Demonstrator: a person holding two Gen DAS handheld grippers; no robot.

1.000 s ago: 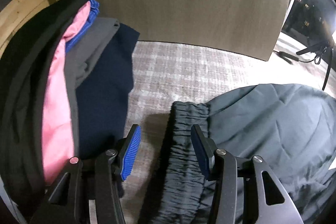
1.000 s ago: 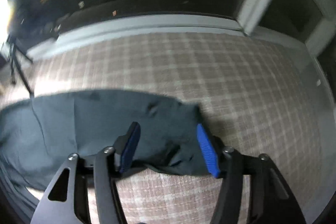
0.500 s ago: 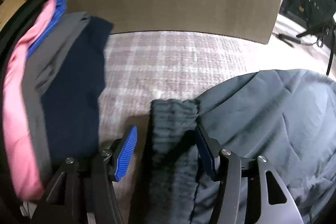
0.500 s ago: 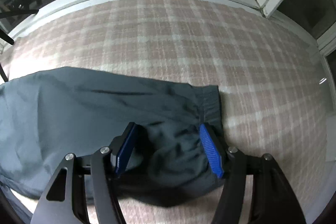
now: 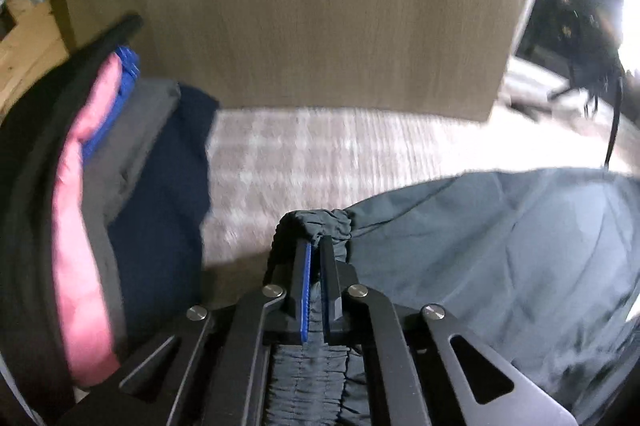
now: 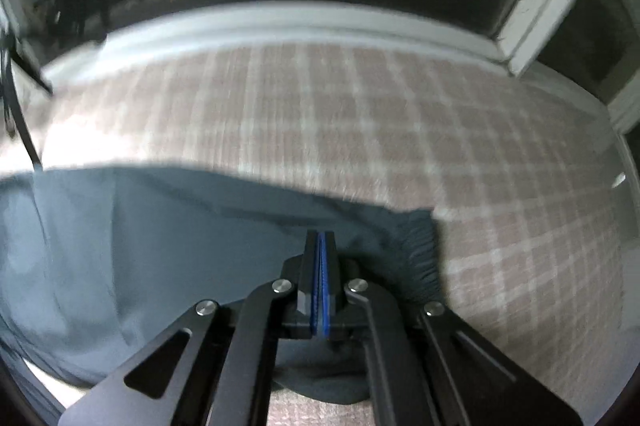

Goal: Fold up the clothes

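Observation:
A dark grey garment (image 5: 500, 246) lies spread on the plaid carpet (image 5: 320, 154). In the left wrist view my left gripper (image 5: 316, 246) is shut on its gathered elastic waistband (image 5: 320, 222), which bunches up over the fingertips. The right wrist view shows the same garment (image 6: 140, 246), with a ribbed elastic edge (image 6: 420, 258) at its right end. My right gripper (image 6: 321, 238) is shut there, its blue pads pressed together on a pinch of the fabric just left of that edge. Both views are blurred by motion.
A stack of clothes sits at the left: pink (image 5: 80, 226), grey (image 5: 132, 146) and navy (image 5: 160, 206) pieces. A wooden panel (image 5: 300, 6) stands behind the carpet. A dark cable (image 5: 612, 130) hangs at the right. A white window sill (image 6: 280, 22) borders the carpet's far side.
Both grippers have gone from open to shut on the grey garment. The left one has gathered the waistband between its pads. The right one has slid left along the cloth.

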